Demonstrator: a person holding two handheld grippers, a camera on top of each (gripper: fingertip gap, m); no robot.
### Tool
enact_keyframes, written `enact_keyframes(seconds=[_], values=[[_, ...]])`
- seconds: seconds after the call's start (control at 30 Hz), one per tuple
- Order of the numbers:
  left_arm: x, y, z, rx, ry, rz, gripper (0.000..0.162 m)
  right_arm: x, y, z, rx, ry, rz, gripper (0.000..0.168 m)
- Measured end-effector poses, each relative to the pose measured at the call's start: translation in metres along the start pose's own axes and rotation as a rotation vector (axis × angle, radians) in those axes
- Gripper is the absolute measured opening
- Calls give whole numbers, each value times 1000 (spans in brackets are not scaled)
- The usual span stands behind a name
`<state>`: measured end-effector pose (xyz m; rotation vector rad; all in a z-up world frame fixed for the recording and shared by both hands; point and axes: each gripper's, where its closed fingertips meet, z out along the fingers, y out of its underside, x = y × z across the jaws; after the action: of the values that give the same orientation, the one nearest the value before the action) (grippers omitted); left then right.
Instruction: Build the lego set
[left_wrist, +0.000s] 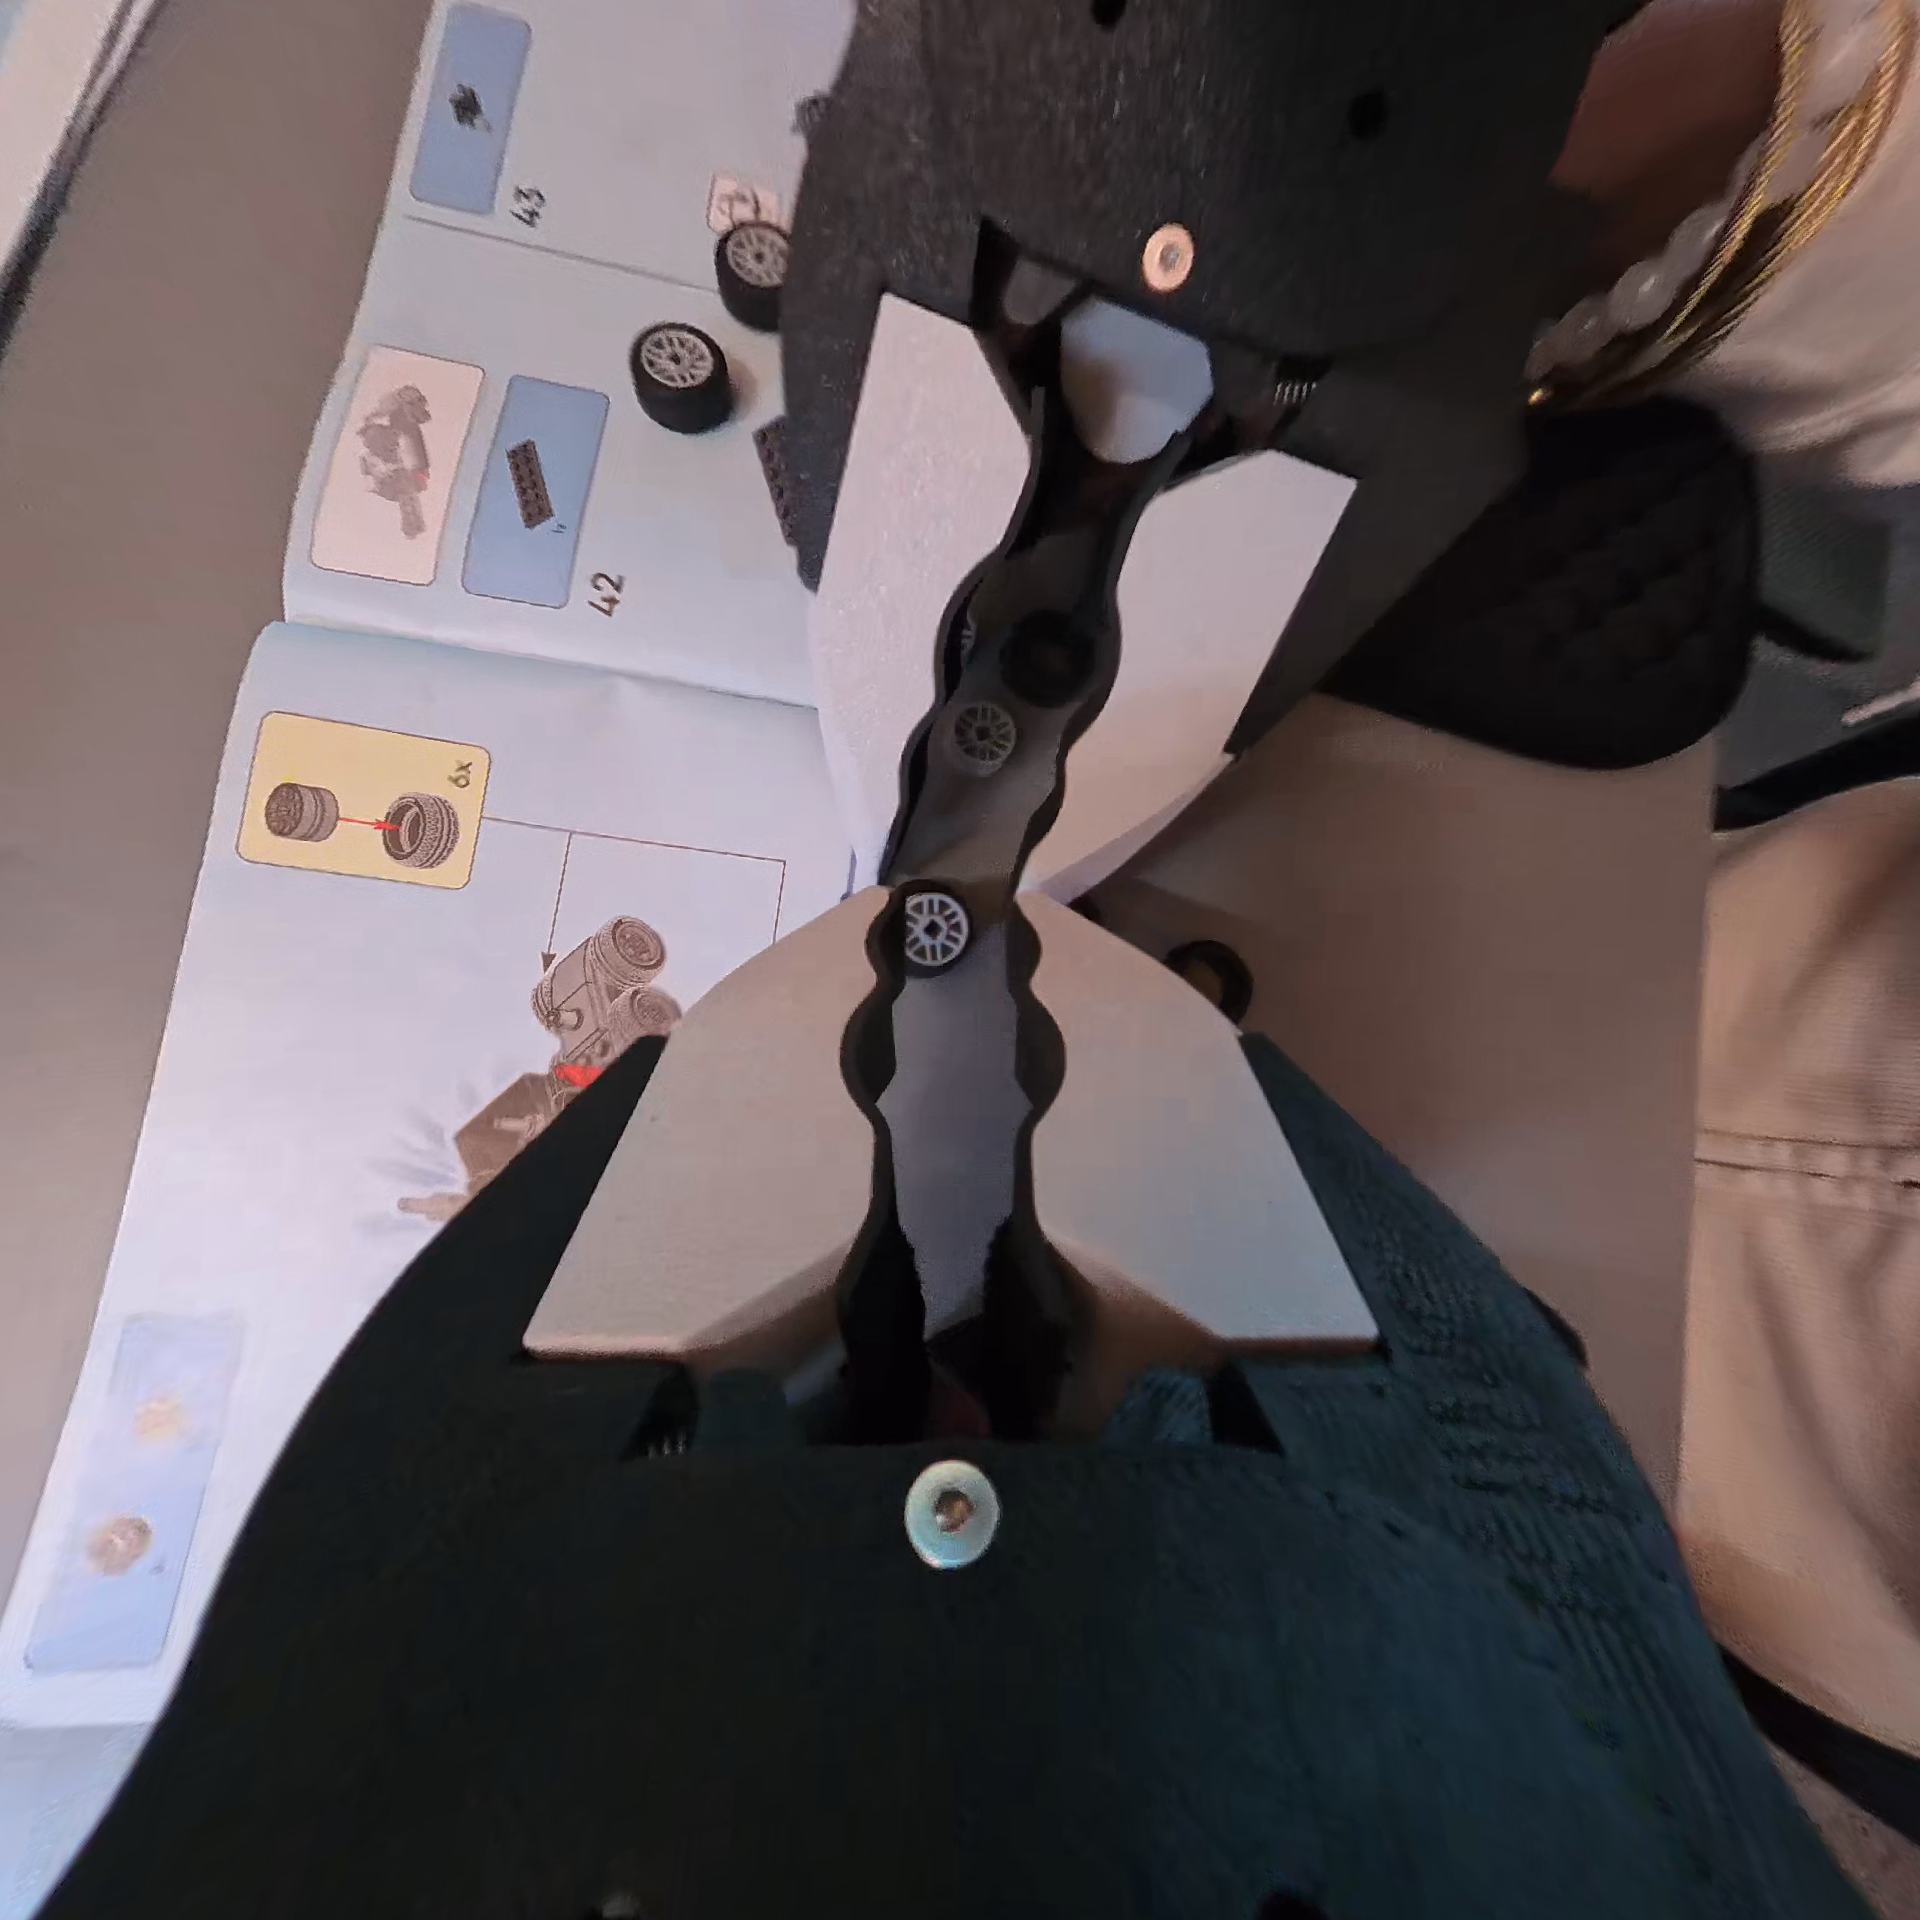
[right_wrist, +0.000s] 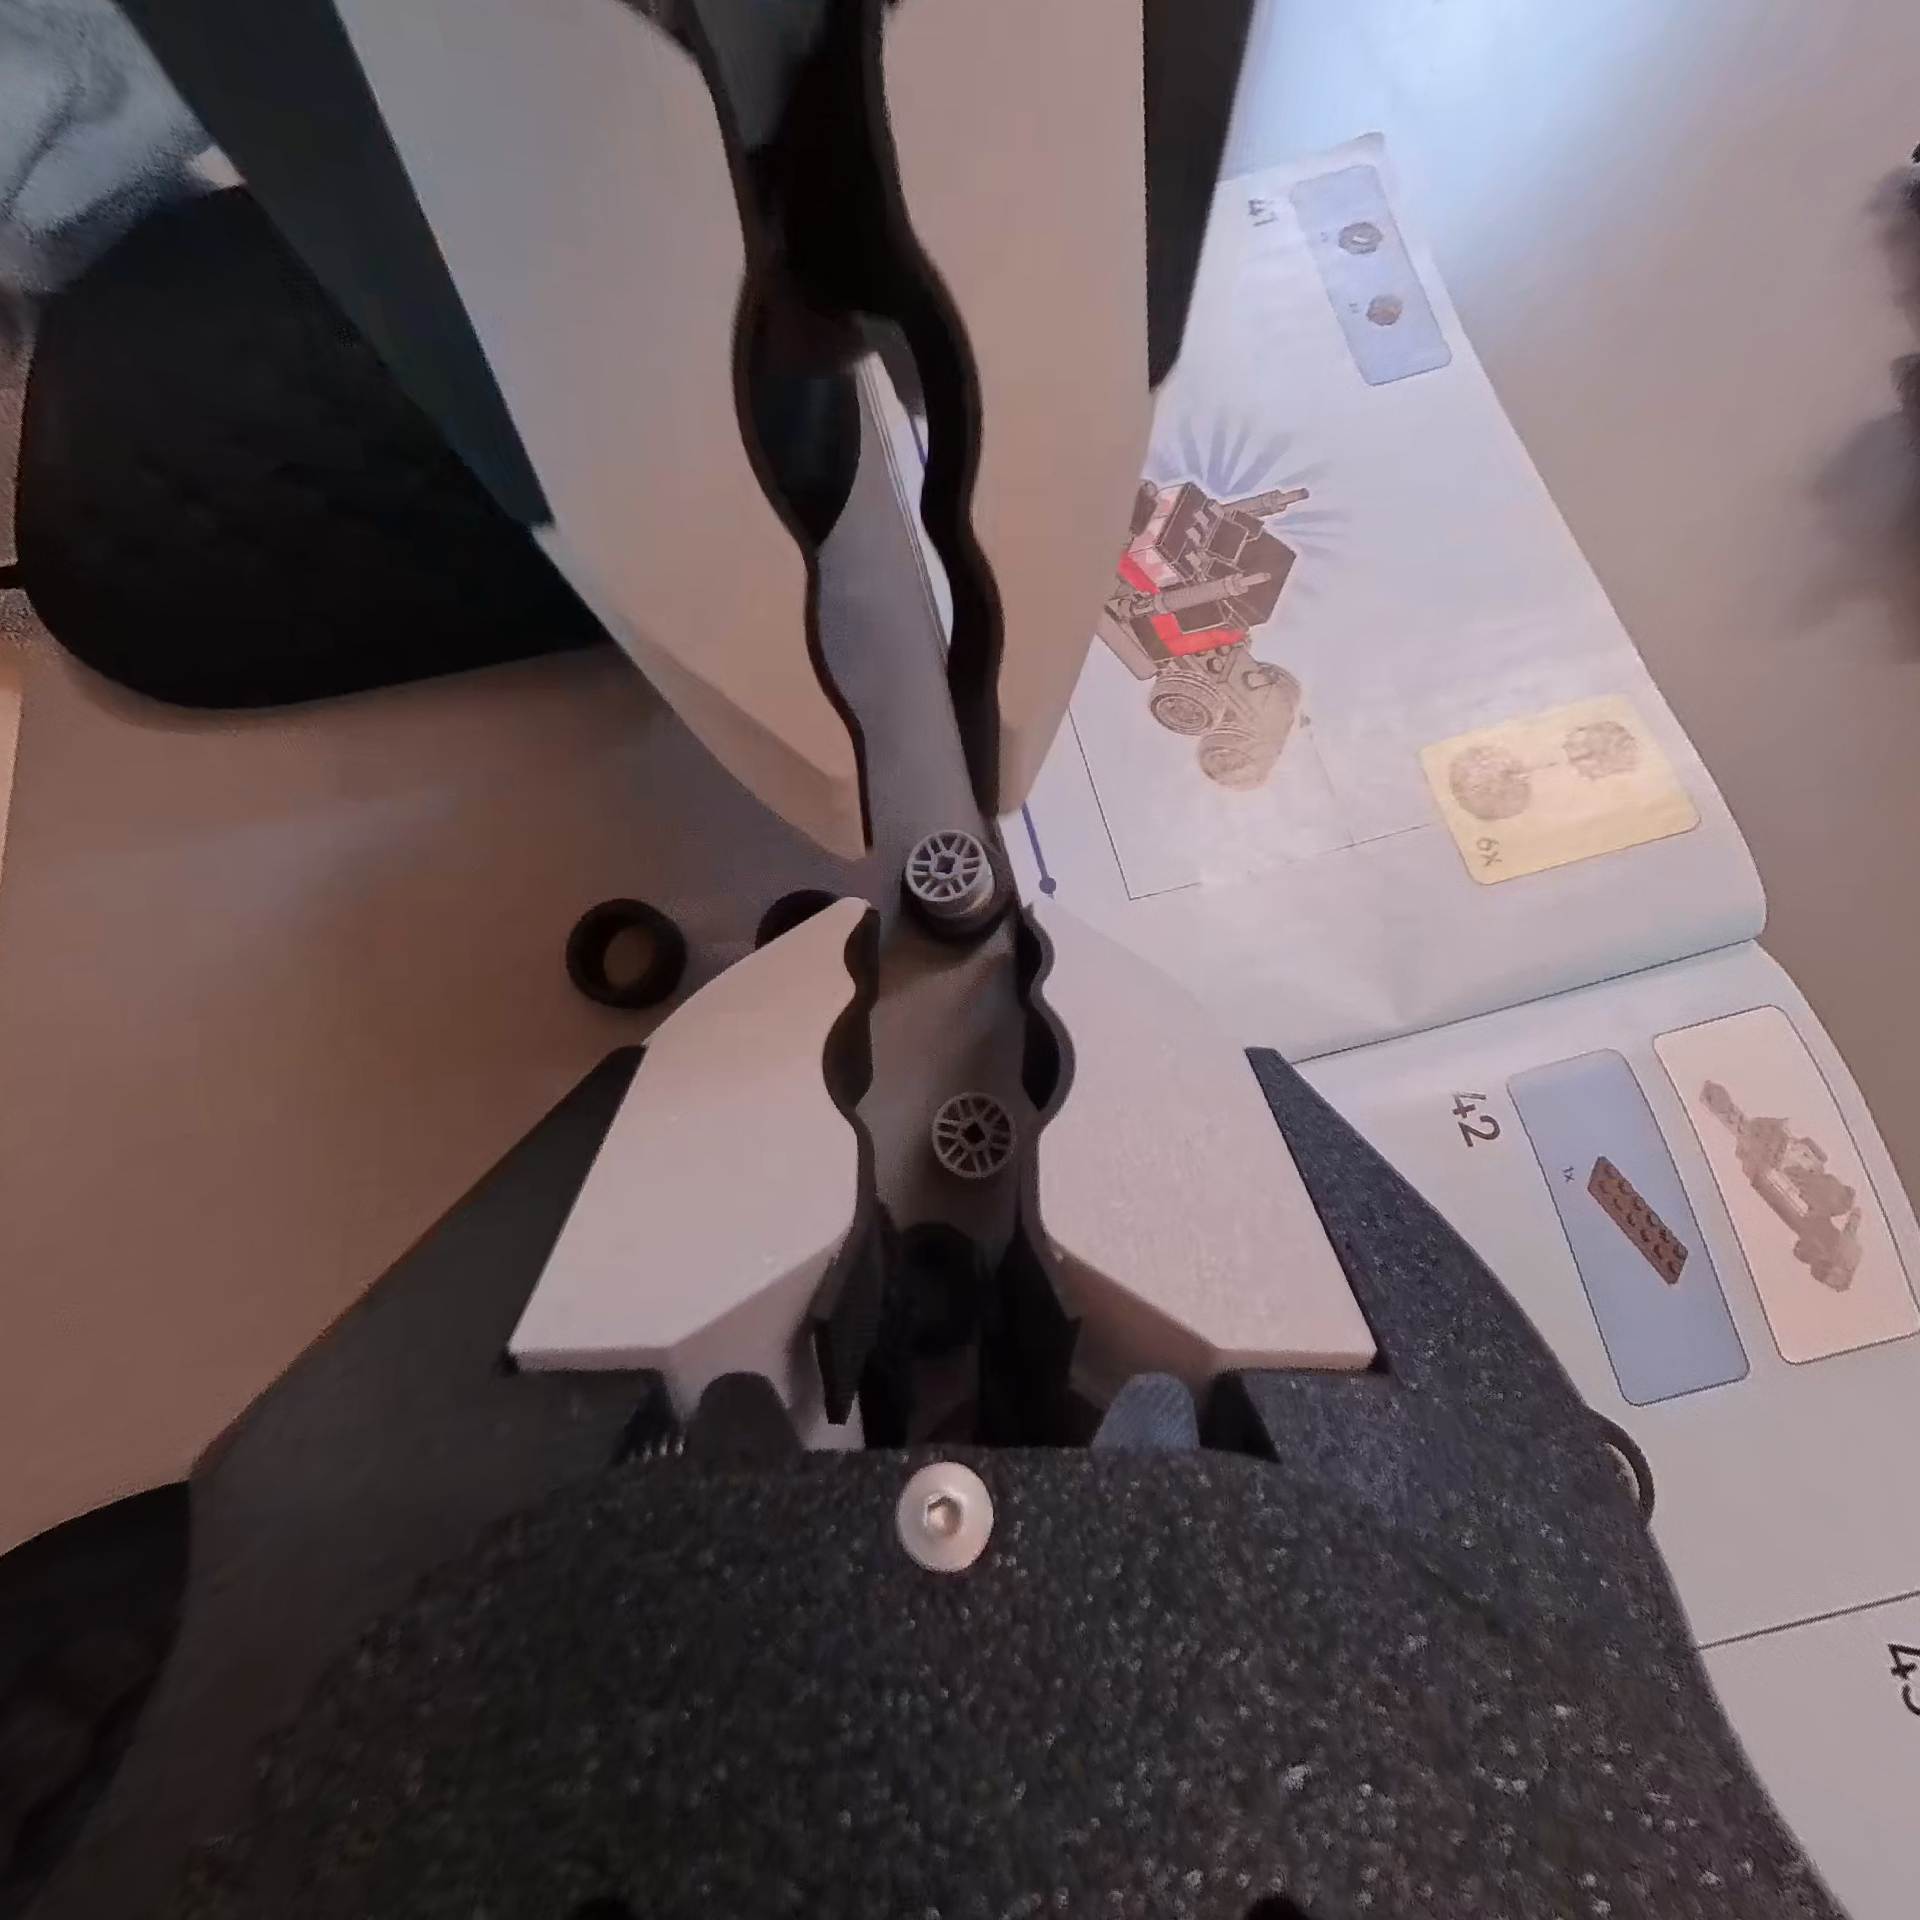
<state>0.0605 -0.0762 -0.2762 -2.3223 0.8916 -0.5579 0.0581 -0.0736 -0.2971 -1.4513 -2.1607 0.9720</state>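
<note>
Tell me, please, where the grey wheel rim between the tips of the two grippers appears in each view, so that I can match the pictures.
Left wrist view: the grey wheel rim is near the centre of the picture, just above the middle.
Right wrist view: it is again near the centre, slightly above the middle.
Shared landmark: the open instruction booklet, which lies on the left side in the left wrist view and on the right side in the right wrist view.

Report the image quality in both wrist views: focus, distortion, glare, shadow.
Left wrist view: the wheel at the left gripper tips is sharp; the instruction booklet bends with wide-angle distortion and washes pale. Right wrist view: the wheel hub is crisp, the right gripper body is shadowed, and the booklet's far page is blurred.
</note>
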Motion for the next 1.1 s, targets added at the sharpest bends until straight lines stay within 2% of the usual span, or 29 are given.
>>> enact_keyframes(seconds=[0.2, 0.33, 0.47, 0.57, 0.7, 0.77, 0.87, 0.9, 1.0, 1.1], values=[[-6, 2, -31, 185, -3, -116, 28, 0, -1, 8, -23, 10, -3, 23], [-16, -17, -56, 488, -36, -297, 32, 2, -3, 7, -8, 25, -31, 21], [-19, -30, -72, 761, 37, -549, 43, 6, -37, -22, 155, 137, -149, 21], [-7, -36, -65, 813, 165, -624, 51, 2, -67, -48, 229, 253, -309, 21], [9, -55, -66, 887, 306, -601, 47, -6, -86, -64, 223, 358, -481, 21], [11, -59, -67, 899, 296, -553, 39, -10, -92, -67, 232, 382, -531, 21], [17, -64, -75, 947, 309, -458, 18, -14, -99, -69, 239, 428, -592, 21], [19, -65, -78, 963, 317, -440, 18, -14, -102, -70, 248, 437, -600, 21], [22, -68, -94, 1084, 312, -363, 17, -24, -118, -82, 434, 339, -472, 21], [26, -71, -111, 1184, 312, -296, 17, -36, -135, -105, 748, 53, -150, 23]])
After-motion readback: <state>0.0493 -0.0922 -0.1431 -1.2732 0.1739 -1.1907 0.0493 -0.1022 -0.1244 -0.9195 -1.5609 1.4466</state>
